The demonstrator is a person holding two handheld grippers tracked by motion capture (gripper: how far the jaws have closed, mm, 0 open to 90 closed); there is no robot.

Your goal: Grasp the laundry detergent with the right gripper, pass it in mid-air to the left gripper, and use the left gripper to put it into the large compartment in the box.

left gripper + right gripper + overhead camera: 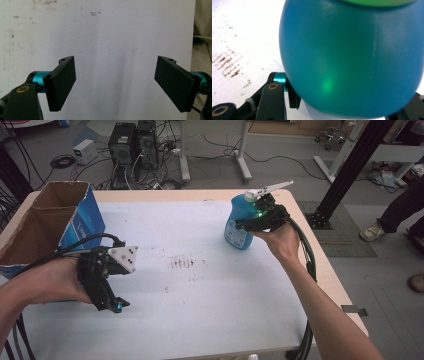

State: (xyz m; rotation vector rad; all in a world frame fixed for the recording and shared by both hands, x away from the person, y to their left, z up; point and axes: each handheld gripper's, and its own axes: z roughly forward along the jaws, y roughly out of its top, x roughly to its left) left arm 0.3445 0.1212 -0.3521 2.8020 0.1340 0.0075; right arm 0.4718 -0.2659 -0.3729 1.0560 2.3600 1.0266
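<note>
A blue plastic bottle (239, 226) with a white pump top stands upright at the far right of the white table cover (200, 285). My right gripper (248, 224) reaches it from the right, and its jaws press on both sides of the bottle's body. Close up in the right gripper view, the bottle (352, 57) sits between the jaws, with the left finger (293, 98) against its side. My left gripper (112, 304) hovers low over the near left of the table. Its jaws stand wide apart (116, 82) with nothing but bare white surface between them.
An open cardboard box with a blue side (55, 220) stands at the table's far left, just behind my left hand. Dark smudges (182, 263) mark the cover's middle. Computer towers, cables and frame legs are on the floor beyond the table.
</note>
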